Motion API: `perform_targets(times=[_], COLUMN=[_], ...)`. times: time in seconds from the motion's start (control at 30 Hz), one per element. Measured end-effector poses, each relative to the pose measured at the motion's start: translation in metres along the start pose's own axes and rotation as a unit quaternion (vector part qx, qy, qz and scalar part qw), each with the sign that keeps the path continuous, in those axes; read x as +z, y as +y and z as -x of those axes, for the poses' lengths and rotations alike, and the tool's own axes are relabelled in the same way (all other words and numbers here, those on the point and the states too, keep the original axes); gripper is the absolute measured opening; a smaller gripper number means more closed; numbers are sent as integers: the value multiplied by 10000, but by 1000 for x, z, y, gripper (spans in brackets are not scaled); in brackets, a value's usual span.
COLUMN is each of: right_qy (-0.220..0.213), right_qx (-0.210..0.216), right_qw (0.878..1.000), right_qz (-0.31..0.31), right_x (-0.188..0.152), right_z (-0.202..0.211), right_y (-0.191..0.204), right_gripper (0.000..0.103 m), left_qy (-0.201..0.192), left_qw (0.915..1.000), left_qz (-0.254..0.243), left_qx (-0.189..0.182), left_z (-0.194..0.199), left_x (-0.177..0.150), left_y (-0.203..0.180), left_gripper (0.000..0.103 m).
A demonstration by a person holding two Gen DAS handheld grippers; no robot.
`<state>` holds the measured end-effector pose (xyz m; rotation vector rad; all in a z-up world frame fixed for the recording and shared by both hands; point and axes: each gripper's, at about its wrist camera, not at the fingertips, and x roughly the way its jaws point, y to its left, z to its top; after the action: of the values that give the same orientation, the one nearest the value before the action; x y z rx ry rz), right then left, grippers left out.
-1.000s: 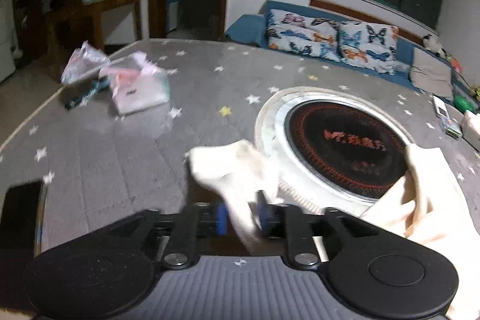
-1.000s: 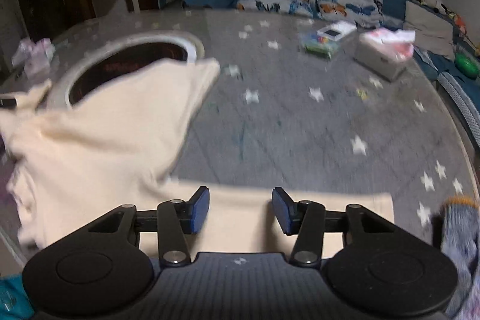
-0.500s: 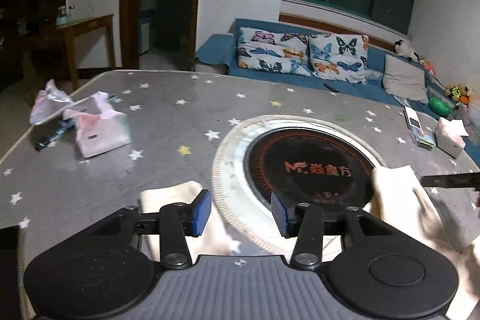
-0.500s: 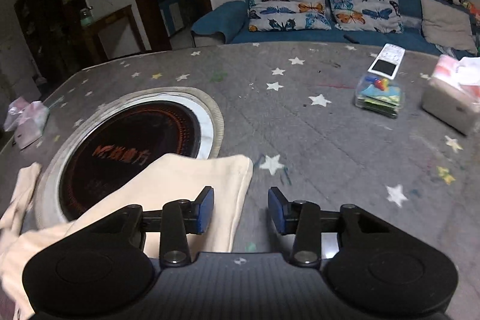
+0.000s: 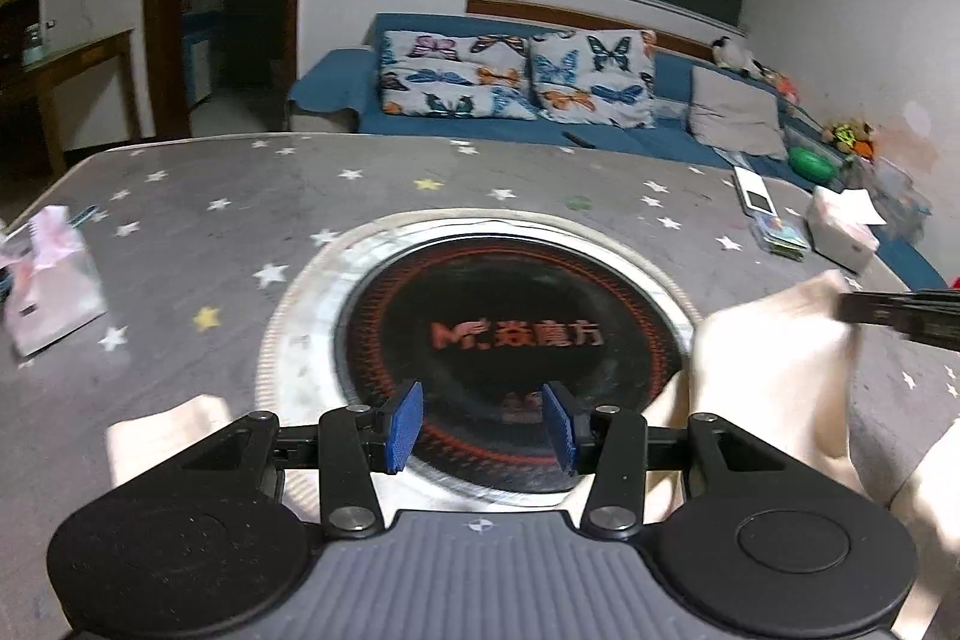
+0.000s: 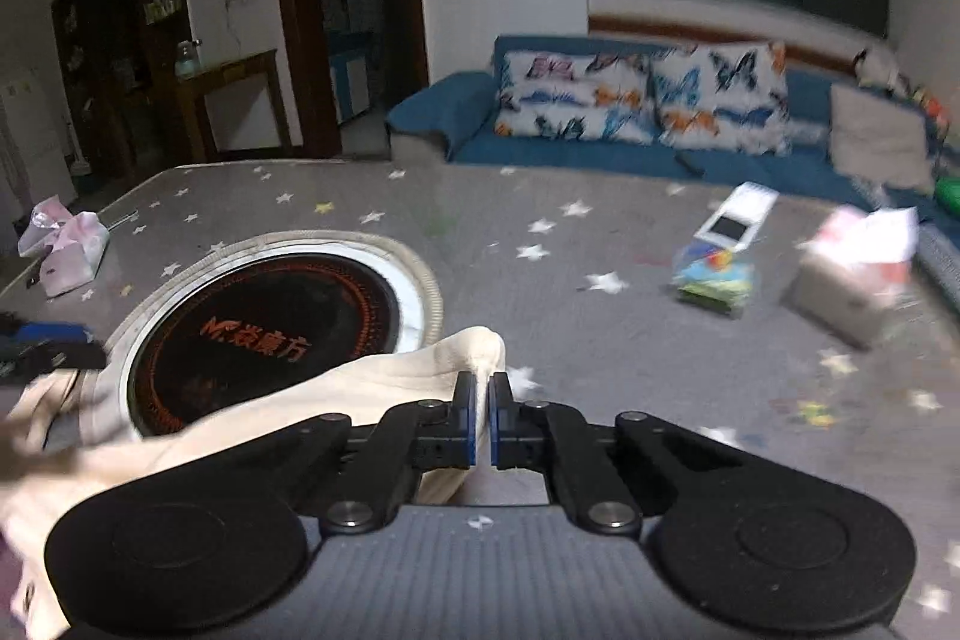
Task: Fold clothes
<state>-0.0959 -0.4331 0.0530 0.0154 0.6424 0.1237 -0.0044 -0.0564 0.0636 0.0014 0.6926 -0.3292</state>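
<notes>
The soft cream cloth garment (image 6: 384, 388) lies bunched on the grey star-print table cover (image 6: 600, 340), draped partly over the round black cooktop with red writing (image 6: 264, 334). It looks thick and floppy, with rounded folds. The right gripper (image 6: 480, 424) has its blue pads pressed nearly together, pinching a raised corner of the cream garment. In the left wrist view that same garment (image 5: 774, 376) shows as a lifted peak at the right, with the thin black tip of the right gripper (image 5: 900, 310) at its top, and another small cream piece (image 5: 168, 430) lies flat at the left. The left gripper (image 5: 480, 427) is spread wide with nothing between its blue ribbed pads (image 5: 403, 427), and it hovers over the shiny black cooktop (image 5: 510, 334).

Farther out, a crinkly pink plastic bag (image 5: 48, 280) sits at the left edge of the table. A white tissue box (image 5: 840, 232) and a small clear box with colourful things inside (image 6: 717, 274) sit at the right. Behind the table is a blue sofa (image 5: 660, 136) with butterfly pillows (image 5: 516, 76).
</notes>
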Motion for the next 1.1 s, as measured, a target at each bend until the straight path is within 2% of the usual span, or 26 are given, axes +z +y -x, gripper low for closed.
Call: perform_targets(times=[0.13, 0.33, 0.5, 0.63, 0.73, 0.93, 1.03, 1.1], right_qy=[232, 753, 790, 764, 762, 749, 708, 681], right_qx=[-205, -326, -293, -269, -256, -251, -268, -280], right_qw=[9994, 9946, 9932, 9932, 9933, 9939, 9951, 9957], right_qz=[-143, -635, -798, -833, -835, -771, -643, -558], right_x=[-24, -67, -76, -77, -76, -72, -65, -59], right_z=[31, 37, 36, 36, 36, 33, 31, 29], right_y=[-16, -35, -37, -39, -40, -40, -38, -37], right_gripper=[3, 3, 3, 3, 3, 3, 3, 3], left_qy=[73, 291, 460, 579, 589, 509, 409, 318], left_qw=[9991, 9912, 9821, 9781, 9747, 9689, 9675, 9706], left_qz=[-340, -1107, -1631, -1768, -1887, -2079, -2151, -2074], left_qx=[-252, -661, -821, -938, -1040, -1239, -1262, -1179], left_z=[-13, -43, -70, -85, -91, -96, -96, -96], left_x=[5, 9, 7, 6, 4, 2, 1, 3], left_y=[-20, -62, -89, -97, -101, -108, -109, -106], left_gripper=[47, 47, 47, 46, 39, 14, 5, 3])
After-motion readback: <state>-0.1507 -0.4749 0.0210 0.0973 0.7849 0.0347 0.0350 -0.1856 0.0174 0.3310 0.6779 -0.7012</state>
